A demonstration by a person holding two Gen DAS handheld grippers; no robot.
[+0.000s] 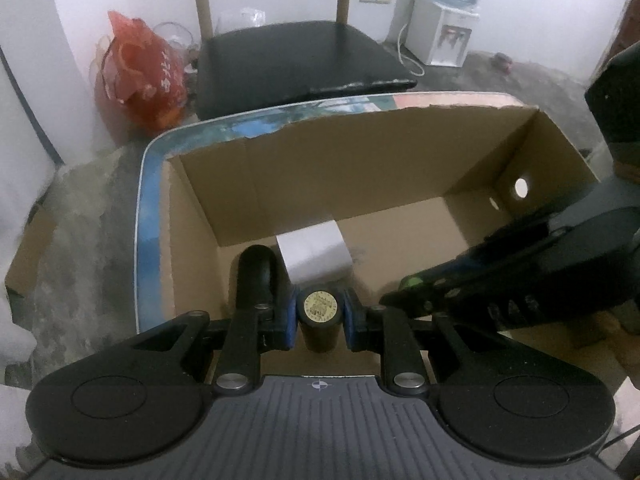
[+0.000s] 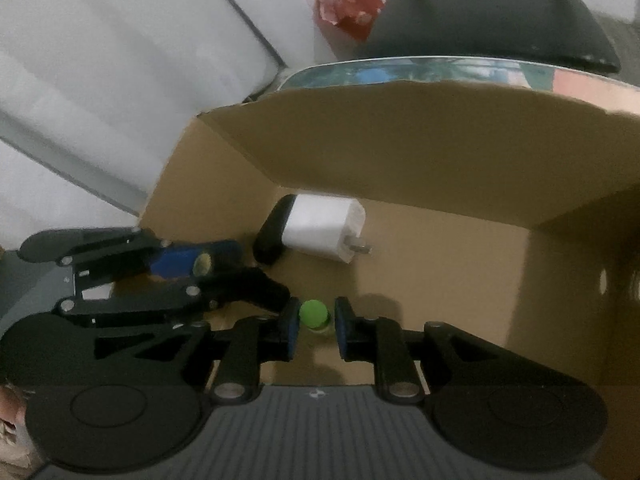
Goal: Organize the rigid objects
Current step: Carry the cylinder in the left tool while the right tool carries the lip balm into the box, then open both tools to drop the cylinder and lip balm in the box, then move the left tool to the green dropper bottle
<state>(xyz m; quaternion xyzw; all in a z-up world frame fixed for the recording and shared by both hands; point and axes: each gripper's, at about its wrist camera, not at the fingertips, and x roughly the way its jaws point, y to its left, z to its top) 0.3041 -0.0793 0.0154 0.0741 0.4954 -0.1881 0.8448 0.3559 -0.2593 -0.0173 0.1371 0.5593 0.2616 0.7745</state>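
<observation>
An open cardboard box [image 1: 360, 160] holds a white charger [image 1: 314, 254] and a black oblong object [image 1: 256, 276] beside it. My left gripper [image 1: 319, 320] is shut on a black cylinder with a gold round end label [image 1: 319, 306], held inside the box. My right gripper [image 2: 314, 328] is shut on a small bottle with a green cap [image 2: 314, 314], low inside the box. In the right wrist view the charger [image 2: 320, 228] and black object [image 2: 274, 230] lie on the box floor, and the left gripper [image 2: 192, 268] is at left.
A black chair [image 1: 296, 64] stands behind the box. A red plastic bag [image 1: 140, 76] sits on the floor at left. A white water dispenser [image 1: 440, 32] stands at back right. The box wall [image 2: 400, 140] rises ahead of the right gripper.
</observation>
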